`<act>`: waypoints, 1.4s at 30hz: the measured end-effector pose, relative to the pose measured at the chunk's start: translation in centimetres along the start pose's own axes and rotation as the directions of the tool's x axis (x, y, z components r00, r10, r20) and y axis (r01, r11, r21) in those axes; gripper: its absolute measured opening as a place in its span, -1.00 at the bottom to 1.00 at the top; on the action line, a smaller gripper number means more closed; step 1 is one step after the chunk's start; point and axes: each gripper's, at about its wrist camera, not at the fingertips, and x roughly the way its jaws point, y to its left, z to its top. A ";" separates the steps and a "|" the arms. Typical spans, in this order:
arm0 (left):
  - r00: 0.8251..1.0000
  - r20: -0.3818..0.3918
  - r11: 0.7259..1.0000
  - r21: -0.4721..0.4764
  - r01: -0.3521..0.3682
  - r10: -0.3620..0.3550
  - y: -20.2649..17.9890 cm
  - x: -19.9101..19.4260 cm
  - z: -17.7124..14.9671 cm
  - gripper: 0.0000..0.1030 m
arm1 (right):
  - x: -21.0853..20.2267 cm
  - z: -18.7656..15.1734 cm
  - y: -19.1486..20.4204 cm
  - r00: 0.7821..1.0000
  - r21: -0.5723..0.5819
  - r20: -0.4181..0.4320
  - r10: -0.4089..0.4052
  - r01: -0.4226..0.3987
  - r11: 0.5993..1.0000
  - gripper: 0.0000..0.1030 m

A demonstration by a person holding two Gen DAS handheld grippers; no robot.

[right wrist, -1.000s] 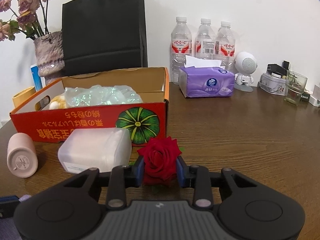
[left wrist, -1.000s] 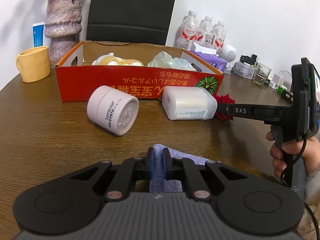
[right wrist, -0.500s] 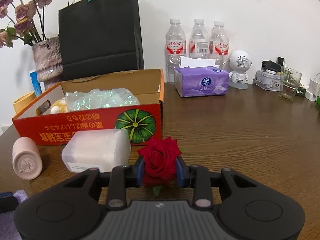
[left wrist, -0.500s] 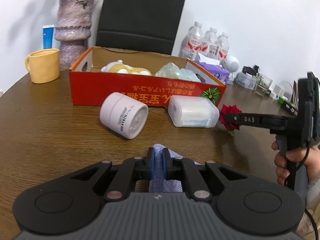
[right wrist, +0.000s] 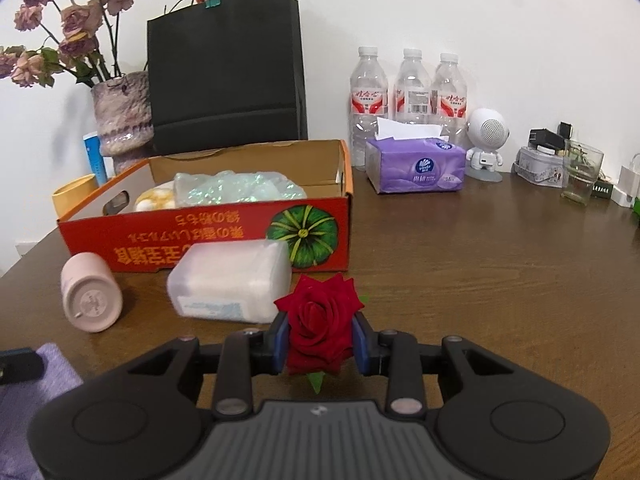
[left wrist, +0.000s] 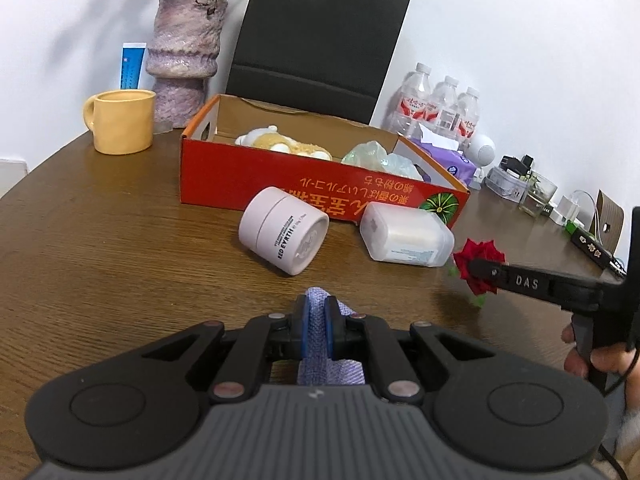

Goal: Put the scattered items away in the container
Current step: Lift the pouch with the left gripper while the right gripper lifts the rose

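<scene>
My left gripper point(left wrist: 316, 312) is shut on a lilac knitted cloth point(left wrist: 330, 372) and holds it above the table. My right gripper point(right wrist: 320, 330) is shut on a red rose point(right wrist: 318, 330), lifted off the table; the rose also shows in the left wrist view point(left wrist: 478, 256). The red cardboard box point(left wrist: 280, 184) stands behind, holding a plush toy point(left wrist: 276, 144) and a clear plastic bag point(right wrist: 236, 190). A pink jar point(left wrist: 284, 234) lies on its side and a white plastic box point(left wrist: 406, 236) lies in front of the red box.
A yellow mug point(left wrist: 122, 120) and a stone vase point(left wrist: 184, 52) stand at the back left. A black paper bag point(right wrist: 226, 68), water bottles point(right wrist: 408, 88), a purple tissue pack point(right wrist: 416, 164), a white robot figure point(right wrist: 486, 142) and small items stand behind and right.
Both grippers have risen and pulled back from the box, each keeping its hold. The rose is off the table now.
</scene>
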 end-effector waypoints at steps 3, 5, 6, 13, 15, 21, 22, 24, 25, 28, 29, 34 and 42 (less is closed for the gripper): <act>1.000 0.012 1.000 -0.006 -0.011 0.011 0.0 -0.7 -0.4 -0.83 | -0.7 -0.4 0.5 1.000 -0.008 0.001 0.008 -0.008 1.000 -0.40; 1.000 0.021 1.000 -0.010 -0.019 0.019 0.0 -1.3 -0.6 -0.83 | -1.4 -0.7 1.0 1.000 -0.025 0.009 0.009 -0.008 1.000 -0.40; 0.999 0.025 1.000 -0.013 -0.023 0.023 0.1 -1.5 -0.8 -0.83 | -1.7 -0.8 1.2 1.000 -0.036 0.015 0.004 -0.004 0.999 -0.40; 0.997 0.055 0.998 -0.010 -0.054 0.055 0.3 -3.9 -1.7 -0.85 | -4.5 -1.7 2.4 0.999 -0.059 0.005 0.032 -0.032 0.998 -0.40; 0.997 0.061 0.999 -0.009 -0.054 0.054 0.3 -4.6 -1.7 -0.85 | -5.6 -2.1 2.8 0.999 -0.054 0.001 0.053 -0.053 0.997 -0.40; 0.995 0.090 0.999 -0.009 -0.034 0.035 0.0 -7.1 -1.5 -0.86 | -8.4 -2.8 3.2 0.995 -0.030 0.012 0.096 -0.095 0.995 -0.40; 0.995 0.096 1.000 -0.007 -0.030 0.031 -0.1 -7.5 -1.4 -0.87 | -8.8 -2.8 3.2 0.995 -0.028 0.015 0.099 -0.098 0.995 -0.40; 0.994 0.107 1.000 -0.001 -0.024 0.024 -0.3 -8.3 -1.4 -0.89 | -9.6 -2.8 3.2 0.994 -0.027 0.022 0.105 -0.104 0.994 -0.40; 0.993 0.113 1.000 0.005 -0.022 0.022 -0.5 -8.8 -1.4 -0.90 | -10.1 -2.8 3.2 0.994 -0.025 0.027 0.109 -0.108 0.994 -0.40; 0.991 0.131 1.000 0.016 -0.020 0.017 -0.9 -9.9 -1.4 -0.91 | -11.2 -2.7 3.5 0.993 -0.041 0.033 0.112 -0.111 0.993 -0.40; 0.990 0.137 1.000 0.020 -0.019 0.017 -1.0 -10.2 -1.4 -0.91 | -11.6 -2.7 3.6 0.993 -0.045 0.039 0.115 -0.113 0.993 -0.40; 0.985 0.172 0.999 0.041 -0.025 0.018 -1.6 -12.3 -1.3 -0.91 | -14.1 -2.6 4.2 0.989 -0.062 0.072 0.132 -0.128 0.990 -0.40; 0.974 0.226 0.998 0.053 -0.030 0.017 -2.0 -16.0 -1.3 -0.91 | -18.0 -2.7 4.7 0.984 -0.078 0.124 0.126 -0.117 0.990 -0.40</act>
